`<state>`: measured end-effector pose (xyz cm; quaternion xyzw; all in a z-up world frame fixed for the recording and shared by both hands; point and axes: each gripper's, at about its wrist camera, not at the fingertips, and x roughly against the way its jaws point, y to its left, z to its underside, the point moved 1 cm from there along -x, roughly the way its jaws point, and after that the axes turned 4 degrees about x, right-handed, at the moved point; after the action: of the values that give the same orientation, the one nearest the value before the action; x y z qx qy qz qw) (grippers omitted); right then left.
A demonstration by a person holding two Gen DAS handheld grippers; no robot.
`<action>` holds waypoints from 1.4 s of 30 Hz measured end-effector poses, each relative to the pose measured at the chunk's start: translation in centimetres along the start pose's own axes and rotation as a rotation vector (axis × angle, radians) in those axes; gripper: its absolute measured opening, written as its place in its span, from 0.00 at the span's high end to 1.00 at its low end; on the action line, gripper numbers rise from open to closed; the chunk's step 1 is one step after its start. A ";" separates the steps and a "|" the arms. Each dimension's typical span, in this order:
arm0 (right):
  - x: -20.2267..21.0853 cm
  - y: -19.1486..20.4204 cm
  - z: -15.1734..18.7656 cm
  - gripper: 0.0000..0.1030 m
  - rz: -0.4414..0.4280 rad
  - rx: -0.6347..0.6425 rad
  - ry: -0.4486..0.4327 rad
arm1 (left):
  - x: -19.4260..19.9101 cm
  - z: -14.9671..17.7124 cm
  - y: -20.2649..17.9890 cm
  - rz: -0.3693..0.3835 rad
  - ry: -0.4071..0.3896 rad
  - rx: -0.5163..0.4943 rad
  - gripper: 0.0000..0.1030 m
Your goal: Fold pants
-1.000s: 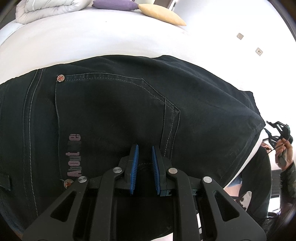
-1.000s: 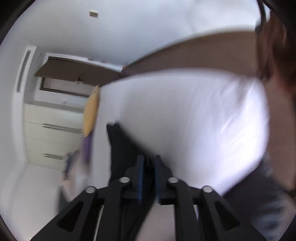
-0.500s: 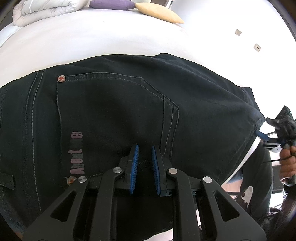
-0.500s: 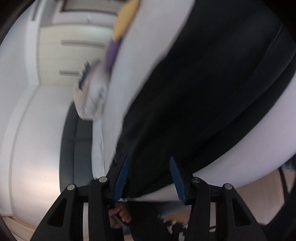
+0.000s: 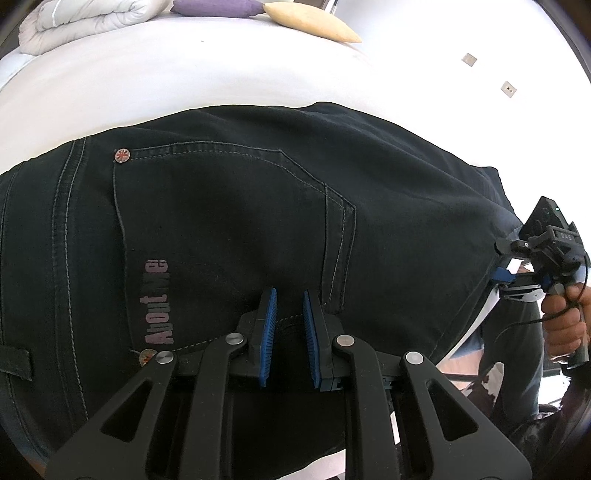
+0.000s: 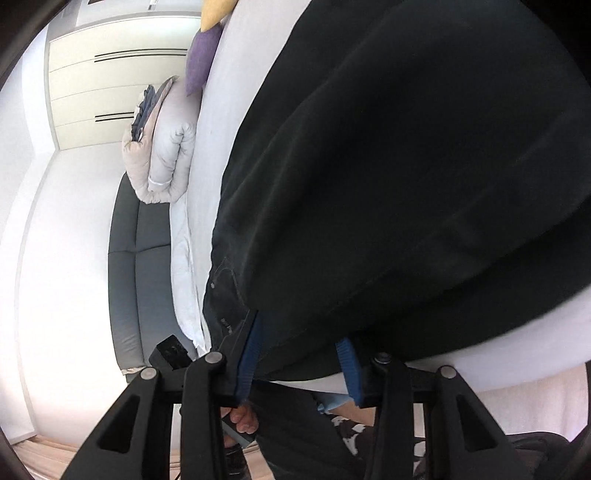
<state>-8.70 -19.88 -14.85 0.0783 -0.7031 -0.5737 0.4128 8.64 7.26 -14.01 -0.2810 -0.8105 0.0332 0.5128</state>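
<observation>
Black jeans (image 5: 229, 221) lie spread on a white bed (image 5: 184, 77), back pocket up, with pink "About Me" lettering (image 5: 157, 302). My left gripper (image 5: 290, 317) hovers over the waist end by the pocket, its blue pads a small gap apart with nothing between them. My right gripper (image 6: 295, 354) is open wide at the near edge of the jeans (image 6: 388, 184), its jaws on either side of the fabric edge. It also shows in the left wrist view (image 5: 506, 275) at the jeans' right end.
A rolled grey duvet (image 5: 88, 16), a purple pillow (image 5: 218, 6) and a yellow pillow (image 5: 314, 26) lie at the far side of the bed. A dark sofa (image 6: 129, 258) and white wardrobe (image 6: 110, 85) stand beyond. The person's legs are at the bed's edge.
My right gripper swung from facing the room down to the jeans' edge and opened wide. My left gripper stayed almost still over the pocket.
</observation>
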 end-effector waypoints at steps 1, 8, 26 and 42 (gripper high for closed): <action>-0.4 0.1 0.0 0.58 -0.008 -0.003 0.006 | 0.0 0.0 0.0 0.001 0.001 -0.001 0.85; -2.7 0.7 0.5 0.96 0.020 0.067 0.039 | 0.0 -0.1 -0.5 -0.017 0.023 -0.037 0.85; 6.0 -2.4 -1.2 0.55 -0.099 -0.013 -0.253 | 1.6 0.0 -2.5 -0.074 -0.008 -0.091 0.85; 8.0 -6.3 -1.5 1.00 -0.067 -0.060 -0.308 | -0.1 0.0 -2.4 -0.023 -0.018 -0.054 0.85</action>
<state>-15.13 -27.78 -16.39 0.0004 -0.7377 -0.6132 0.2826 7.64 5.19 -13.23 -0.2851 -0.8189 0.0082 0.4981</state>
